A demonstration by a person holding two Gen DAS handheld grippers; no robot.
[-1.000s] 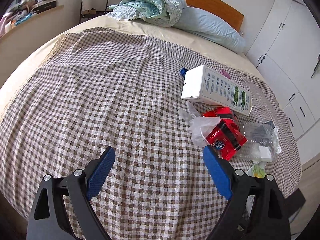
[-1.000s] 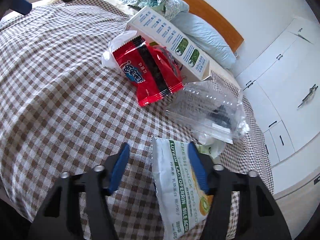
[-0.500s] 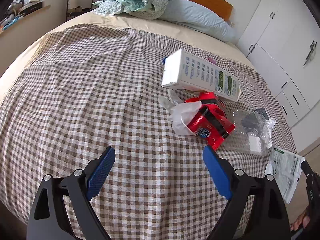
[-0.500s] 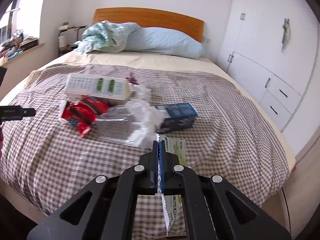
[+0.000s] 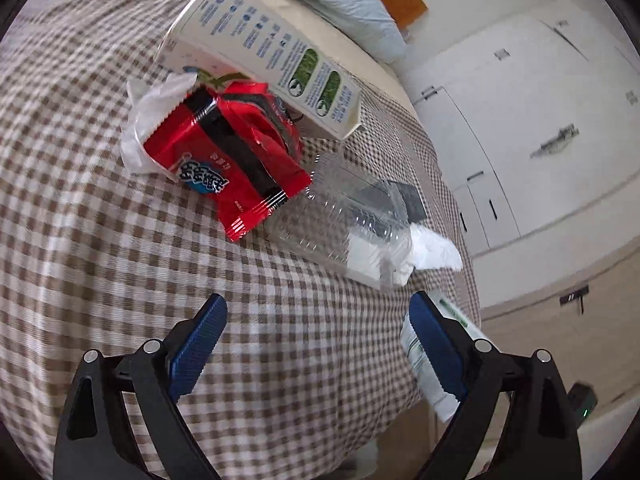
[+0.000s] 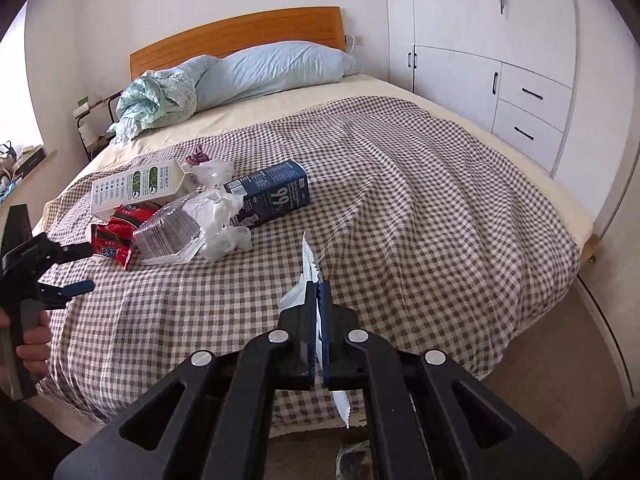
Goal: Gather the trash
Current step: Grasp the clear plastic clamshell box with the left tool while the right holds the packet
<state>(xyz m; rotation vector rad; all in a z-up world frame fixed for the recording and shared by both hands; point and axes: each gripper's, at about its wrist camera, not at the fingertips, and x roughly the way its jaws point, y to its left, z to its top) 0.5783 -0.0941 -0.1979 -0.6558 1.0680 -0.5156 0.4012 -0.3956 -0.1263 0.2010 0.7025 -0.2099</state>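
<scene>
White wrapper is clamped in the right gripper past the bed's foot edge; the left gripper is held apart.

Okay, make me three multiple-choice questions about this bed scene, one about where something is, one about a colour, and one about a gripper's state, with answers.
1. Where does the red foil snack wrapper lie?
A. On the pillow
B. Between the white carton and the clear plastic clamshell
C. On the floor

2. What colour is the carton printed 99?
A. Dark blue
B. Yellow
C. Green

3. What is the right gripper doing?
A. Open, empty
B. Shut on nothing
C. Shut on a white printed packet

Answers: 1 B, it touches both. 2 A, navy sides show. 3 C, the packet sticks out between closed pads.
</scene>
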